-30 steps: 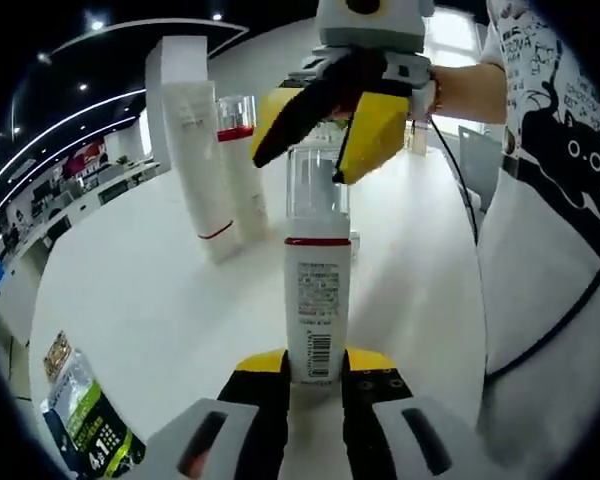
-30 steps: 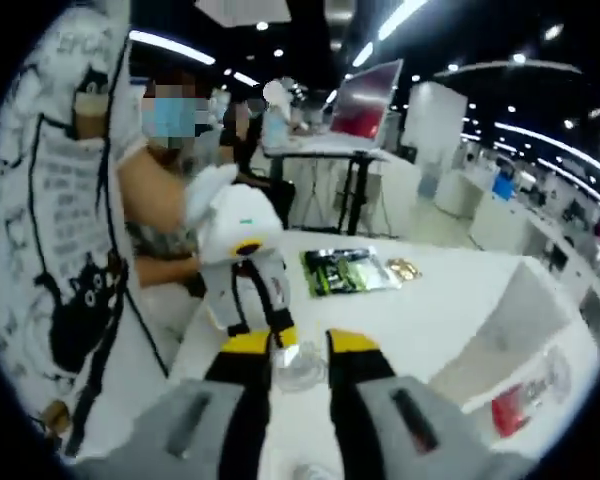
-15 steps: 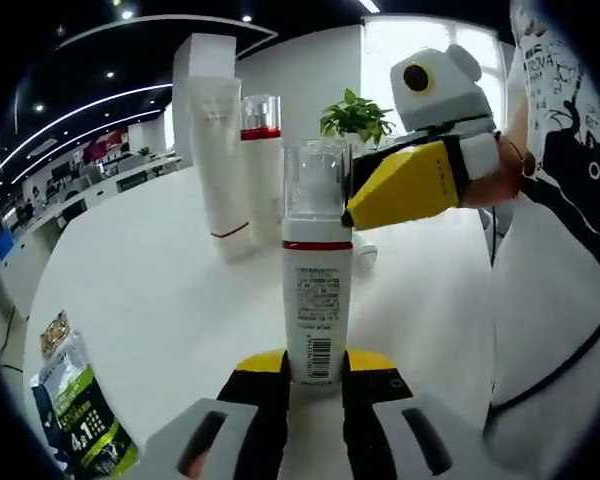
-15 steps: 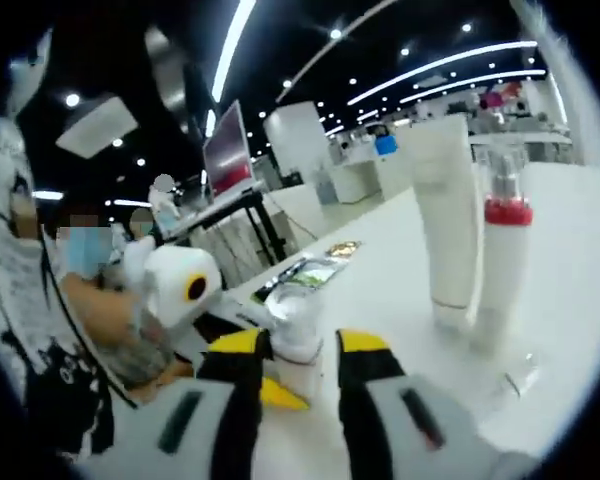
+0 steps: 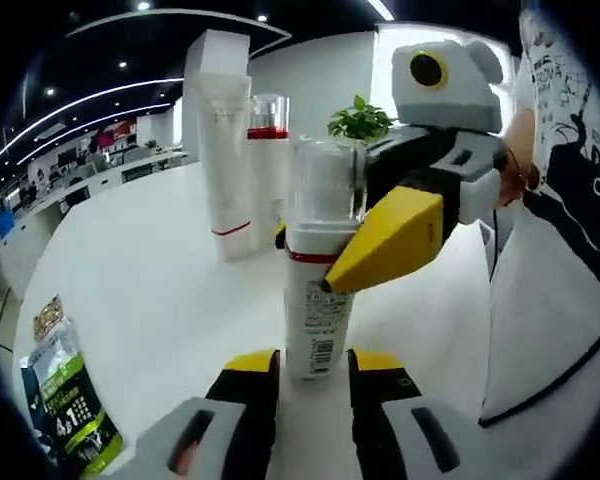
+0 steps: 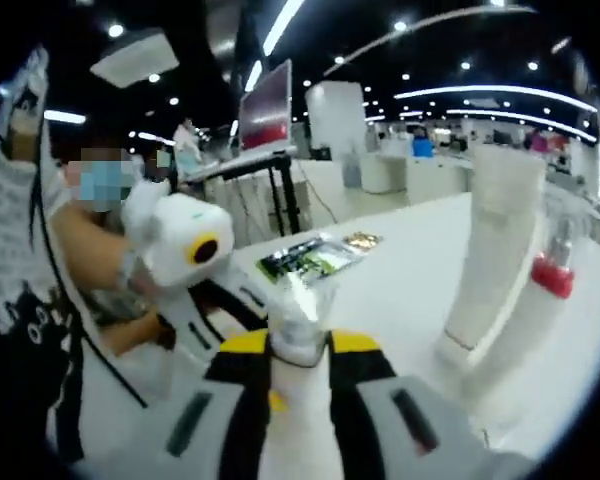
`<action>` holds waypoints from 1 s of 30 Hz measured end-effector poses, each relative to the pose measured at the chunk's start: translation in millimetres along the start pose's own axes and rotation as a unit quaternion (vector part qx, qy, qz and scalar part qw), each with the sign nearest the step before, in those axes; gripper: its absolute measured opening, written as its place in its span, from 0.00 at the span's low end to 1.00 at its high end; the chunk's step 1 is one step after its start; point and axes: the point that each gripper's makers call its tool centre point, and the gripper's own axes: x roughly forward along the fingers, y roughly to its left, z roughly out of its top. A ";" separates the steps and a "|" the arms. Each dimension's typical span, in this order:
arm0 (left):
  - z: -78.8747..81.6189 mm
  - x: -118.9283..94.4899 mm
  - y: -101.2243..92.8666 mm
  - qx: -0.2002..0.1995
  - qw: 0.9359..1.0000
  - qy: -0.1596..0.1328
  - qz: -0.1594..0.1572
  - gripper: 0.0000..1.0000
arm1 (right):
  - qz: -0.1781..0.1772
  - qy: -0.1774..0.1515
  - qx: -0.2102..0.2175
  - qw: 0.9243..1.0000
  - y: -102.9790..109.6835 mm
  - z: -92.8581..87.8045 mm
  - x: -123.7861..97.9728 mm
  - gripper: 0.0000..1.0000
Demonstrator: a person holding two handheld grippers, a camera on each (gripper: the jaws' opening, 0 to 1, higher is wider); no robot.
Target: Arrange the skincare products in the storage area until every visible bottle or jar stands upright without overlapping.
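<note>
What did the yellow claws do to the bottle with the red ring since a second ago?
The right claw came down from above the pump bottle and to its side, and has now closed around its neck near the red ring. The bottle now leans a little. The left claw stayed at the bottle's base. The white tube, the red-collared bottle and the green packet stayed where they were on the table.

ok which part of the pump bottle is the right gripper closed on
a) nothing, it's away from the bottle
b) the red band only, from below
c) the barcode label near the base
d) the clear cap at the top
d: in the left gripper view the right gripper, with its yellow jaws, flanks the clear cap of the pump bottle, and the right gripper view shows that cap between its own jaws.
</note>
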 end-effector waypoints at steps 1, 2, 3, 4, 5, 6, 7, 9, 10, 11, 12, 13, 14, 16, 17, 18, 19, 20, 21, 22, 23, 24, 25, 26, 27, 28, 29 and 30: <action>2.9 -1.9 -0.9 -0.007 1.000 -0.008 -0.006 0.31 | 0.000 0.006 -0.011 1.000 0.1 -0.3 0.1 0.19; 6.9 -4.6 -4.1 -0.024 0.999 -0.018 -0.022 0.31 | 0.013 0.016 -0.030 0.999 3.4 -2.4 1.1 0.18; 9.1 -6.3 -4.5 -0.025 0.999 -0.024 -0.029 0.31 | 0.023 0.022 -0.041 0.999 5.9 -5.5 0.6 0.18; 10.1 -8.0 -4.5 -0.025 0.999 -0.027 -0.033 0.31 | 0.023 0.014 -0.036 0.999 4.9 -3.1 0.9 0.18; 9.7 -9.7 -2.3 -0.021 0.999 -0.025 -0.029 0.31 | 0.033 0.015 -0.035 0.999 6.5 -3.4 0.5 0.18; 9.7 -10.1 -2.2 -0.017 0.999 -0.025 -0.030 0.31 | 0.032 0.018 -0.032 0.999 4.8 -3.7 -0.1 0.18; 9.1 -10.6 -1.8 -0.013 0.999 -0.023 -0.030 0.30 | 0.031 0.019 -0.032 0.999 4.3 -4.2 -0.5 0.18; 7.1 -10.9 -3.7 -0.003 0.999 -0.016 -0.038 0.30 | 0.042 0.018 -0.039 0.998 6.7 -4.8 -1.1 0.18; 6.6 -10.7 -5.1 -0.003 0.999 -0.014 -0.044 0.30 | 0.043 0.018 -0.041 0.998 6.7 -4.9 -1.3 0.18; 6.1 -10.5 -6.3 0.001 0.999 -0.011 -0.048 0.30 | 0.045 0.017 -0.044 0.998 6.8 -4.8 -1.3 0.18; 5.0 -9.8 -8.7 0.005 0.998 -0.007 -0.055 0.30 | 0.044 0.019 -0.051 0.998 6.2 -5.8 -1.1 0.18; 4.3 -9.0 -9.4 0.007 0.998 -0.003 -0.055 0.30 | 0.041 0.028 -0.059 0.997 4.9 -9.1 -1.3 0.20; 3.4 -7.8 -9.1 0.018 0.999 0.002 -0.051 0.30 | 0.042 0.038 -0.060 0.997 5.9 -14.3 -1.2 0.21; 3.7 -6.6 -9.6 0.019 0.998 0.002 -0.052 0.30 | 0.043 0.043 -0.058 0.996 7.2 -18.7 -2.4 0.23; 4.0 -5.9 -10.3 0.020 0.998 0.002 -0.055 0.30 | 0.044 0.055 -0.061 0.996 9.0 -24.2 -3.5 0.23; 4.3 -4.7 -11.2 0.023 0.998 0.002 -0.057 0.30 | 0.037 0.066 -0.069 0.995 7.5 -29.7 -3.8 0.22; 4.2 -4.1 -11.3 0.025 0.998 0.003 -0.056 0.30 | 0.034 0.073 -0.075 0.994 6.5 -33.9 -3.7 0.21; 4.3 -3.9 -11.6 0.025 0.998 0.004 -0.057 0.30 | 0.029 0.081 -0.076 0.993 5.0 -37.6 -3.5 0.20; 4.4 -3.8 -12.2 0.027 0.998 0.005 -0.058 0.29 | 0.021 0.084 -0.074 0.993 2.1 -40.3 -2.7 0.19; 4.4 -3.9 -12.9 0.030 0.998 0.007 -0.058 0.29 | 0.020 0.084 -0.072 0.994 0.9 -40.7 -2.3 0.19; 4.4 -4.2 -12.6 0.032 0.998 0.009 -0.056 0.29 | 0.017 0.083 -0.067 0.994 -0.2 -41.3 -2.2 0.19; 4.0 -4.6 -12.5 0.033 0.998 0.010 -0.056 0.29 | 0.013 0.083 -0.063 0.994 -1.5 -41.5 -2.6 0.18; 2.9 -5.7 -13.0 0.034 0.998 0.014 -0.055 0.29 | 0.011 0.084 -0.063 0.994 -2.5 -42.3 -3.0 0.18; 2.3 -6.6 -13.5 0.037 0.998 0.016 -0.054 0.29 | 0.009 0.085 -0.064 0.994 -3.5 -43.0 -3.5 0.18; 1.6 -7.6 -13.9 0.039 0.998 0.018 -0.053 0.29 | 0.008 0.087 -0.064 0.994 -4.5 -43.9 -4.1 0.17; 1.2 -8.9 -14.3 0.039 0.998 0.019 -0.052 0.29 | 0.005 0.089 -0.063 0.994 -6.4 -45.9 -5.2 0.17; 1.0 -10.1 -15.0 0.038 0.998 0.018 -0.052 0.29 | 0.002 0.092 -0.060 0.994 -8.9 -48.4 -6.6 0.17; 0.9 -10.3 -15.5 0.037 0.998 0.018 -0.053 0.28 | 0.000 0.093 -0.059 0.994 -10.5 -49.8 -7.5 0.17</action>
